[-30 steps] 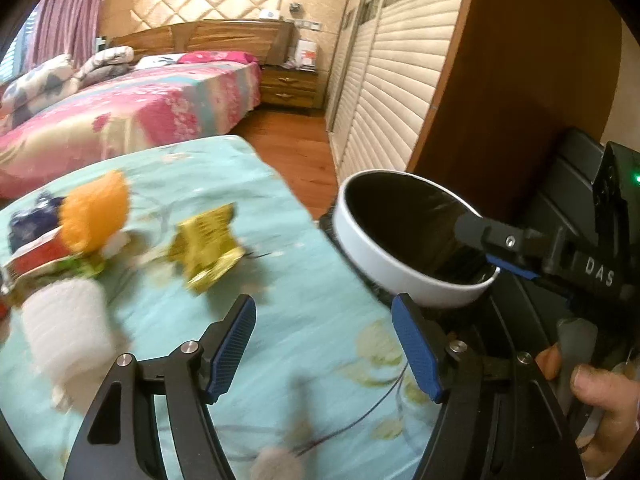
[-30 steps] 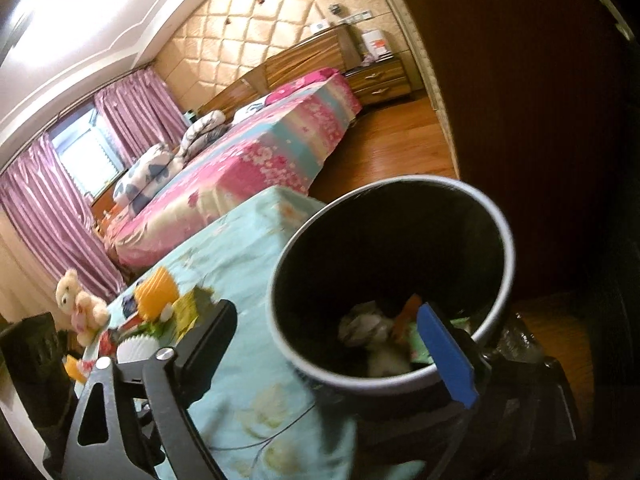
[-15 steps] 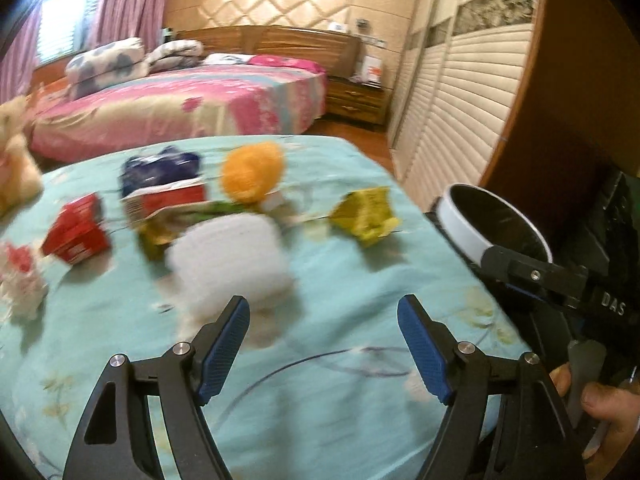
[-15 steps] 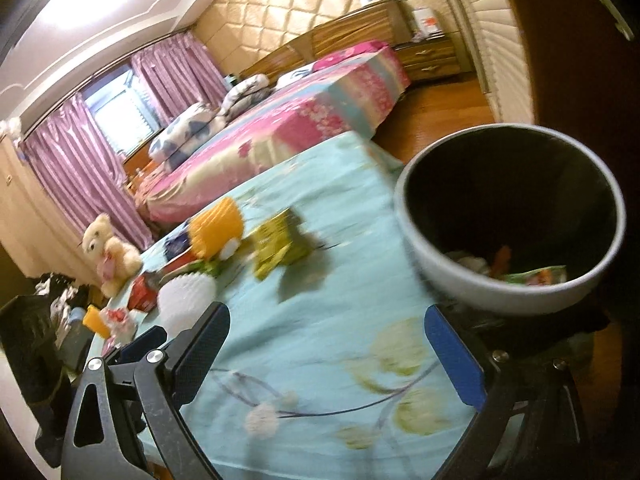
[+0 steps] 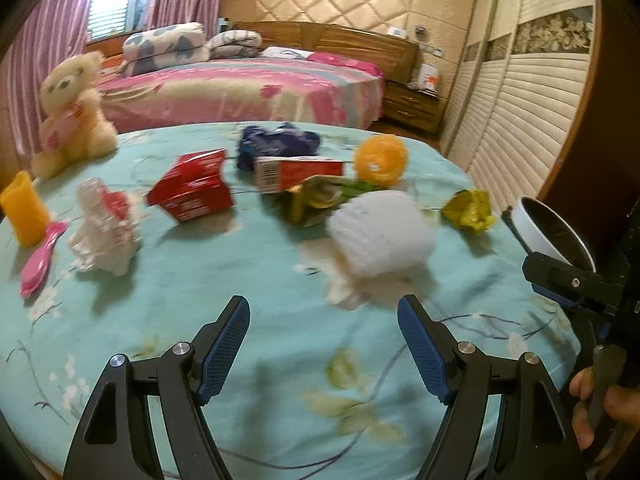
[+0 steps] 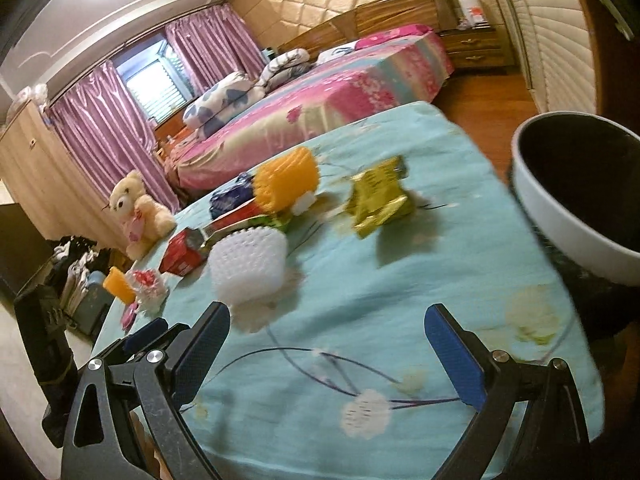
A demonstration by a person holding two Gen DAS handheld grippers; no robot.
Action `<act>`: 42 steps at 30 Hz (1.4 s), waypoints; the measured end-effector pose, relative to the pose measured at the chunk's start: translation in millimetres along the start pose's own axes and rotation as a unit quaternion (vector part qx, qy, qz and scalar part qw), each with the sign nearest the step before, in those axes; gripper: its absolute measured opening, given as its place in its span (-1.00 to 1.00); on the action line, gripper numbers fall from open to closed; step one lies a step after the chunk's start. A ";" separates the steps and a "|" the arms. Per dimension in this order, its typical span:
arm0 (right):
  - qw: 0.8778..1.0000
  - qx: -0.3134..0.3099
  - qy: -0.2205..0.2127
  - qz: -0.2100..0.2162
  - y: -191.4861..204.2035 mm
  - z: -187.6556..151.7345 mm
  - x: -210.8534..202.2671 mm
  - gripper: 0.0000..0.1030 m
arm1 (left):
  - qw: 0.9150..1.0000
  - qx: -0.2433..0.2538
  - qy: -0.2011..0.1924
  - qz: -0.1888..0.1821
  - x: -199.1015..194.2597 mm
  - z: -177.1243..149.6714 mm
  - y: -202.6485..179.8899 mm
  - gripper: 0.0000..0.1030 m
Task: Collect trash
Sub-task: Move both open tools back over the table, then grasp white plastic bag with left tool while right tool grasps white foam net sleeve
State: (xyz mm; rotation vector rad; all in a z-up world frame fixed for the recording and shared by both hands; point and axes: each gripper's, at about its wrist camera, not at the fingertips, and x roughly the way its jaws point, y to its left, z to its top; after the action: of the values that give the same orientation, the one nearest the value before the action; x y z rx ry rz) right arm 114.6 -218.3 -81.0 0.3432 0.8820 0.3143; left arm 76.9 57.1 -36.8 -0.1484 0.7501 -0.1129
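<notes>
Right now both my grippers are spread apart and empty: left gripper (image 5: 323, 344) and right gripper (image 6: 326, 344) hover over the near edge of the table (image 5: 240, 360). The closest trash is the white foam net (image 5: 382, 236), lying toward the table's right edge, just beside the crumpled yellow-green wrapper (image 5: 469, 210) and short of the white-rimmed bin (image 6: 576, 204) off that edge. I judge the foam very light, soft and springy, so I'd pinch it across its short middle, squeezing well in. Its long axis looks to run roughly across the table, left to right, though blur makes that uncertain.
</notes>
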 end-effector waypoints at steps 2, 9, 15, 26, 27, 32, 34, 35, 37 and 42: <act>1.000 -0.005 0.004 0.005 5.7 -0.8 5.2 0.92 | 1.000 -0.006 0.000 0.006 -1.9 -1.2 7.7 0.47; 0.999 -0.025 0.019 0.020 28.9 -2.7 27.8 0.92 | 1.000 -0.018 -0.003 0.024 -3.2 1.7 33.1 0.47; 0.999 -0.028 0.026 0.025 38.9 0.9 43.5 0.92 | 0.998 -0.041 0.002 0.039 0.9 4.7 59.3 0.47; 0.999 -0.024 0.040 0.017 45.2 3.2 64.9 0.92 | 0.994 -0.076 -0.005 0.083 7.2 18.7 109.6 0.52; 0.999 -0.025 0.041 0.017 46.4 4.1 66.3 0.92 | 0.993 -0.079 -0.008 0.086 7.7 20.9 113.5 0.52; 0.998 -0.028 0.046 0.011 51.4 9.7 77.2 0.92 | 0.990 -0.084 -0.011 0.109 19.7 32.8 129.2 0.56; 0.998 -0.027 0.050 0.011 51.7 10.9 80.9 0.92 | 0.990 -0.089 -0.006 0.110 27.6 36.6 134.4 0.56; 0.998 -0.027 0.051 0.010 52.3 11.8 83.1 0.92 | 0.990 -0.091 -0.003 0.109 30.5 37.8 136.6 0.56; 0.998 -0.031 0.052 0.008 53.2 12.9 86.9 0.92 | 0.990 -0.095 0.002 0.107 36.5 40.9 138.8 0.56; 0.998 -0.039 0.052 -0.002 53.1 14.4 92.1 0.90 | 0.991 -0.092 0.011 0.101 48.8 46.7 142.6 0.22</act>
State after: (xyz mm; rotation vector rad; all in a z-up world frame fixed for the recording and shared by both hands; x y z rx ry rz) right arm 174.3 -135.5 -114.3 0.2549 0.9703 0.3640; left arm 151.4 194.1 -60.5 -0.2453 0.7933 0.1487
